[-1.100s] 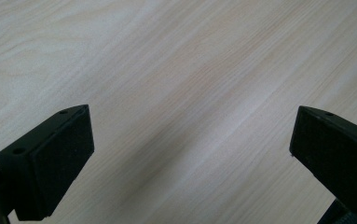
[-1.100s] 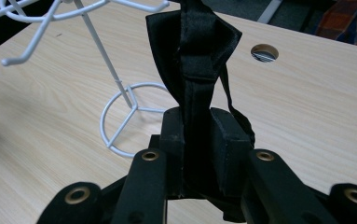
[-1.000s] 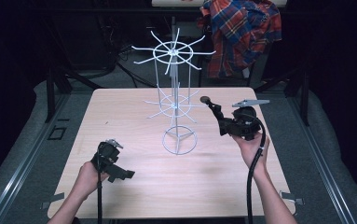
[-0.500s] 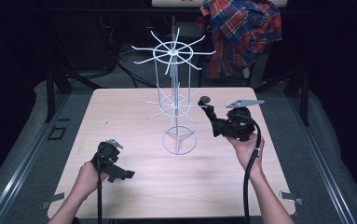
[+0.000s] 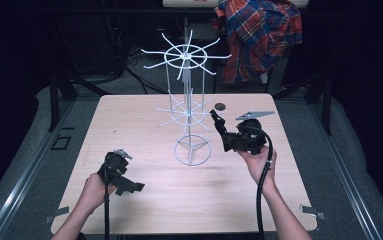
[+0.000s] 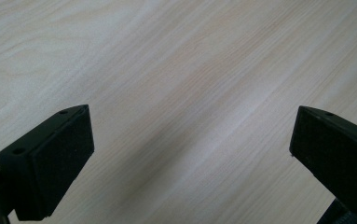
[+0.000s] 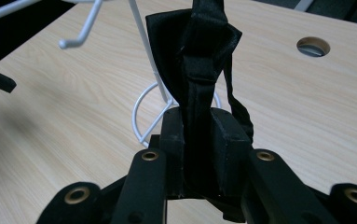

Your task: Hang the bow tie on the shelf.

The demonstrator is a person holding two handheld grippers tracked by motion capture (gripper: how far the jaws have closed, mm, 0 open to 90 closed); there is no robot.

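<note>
The right gripper (image 5: 218, 121), jaws clamped on a black strap (image 7: 203, 60), has edged left toward the white wire rack (image 5: 185, 112) (hanging seems next), while the left gripper (image 5: 129, 185) rests wide open, empty, near-left.

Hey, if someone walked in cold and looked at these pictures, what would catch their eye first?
Probably the white wire rack standing tall mid-table, its hooks fanned out like spokes. Next, the right gripper just beside it, clamped on a black fabric strap that points toward the rack. The plaid shirt hanging behind the table adds the one splash of colour.
</note>
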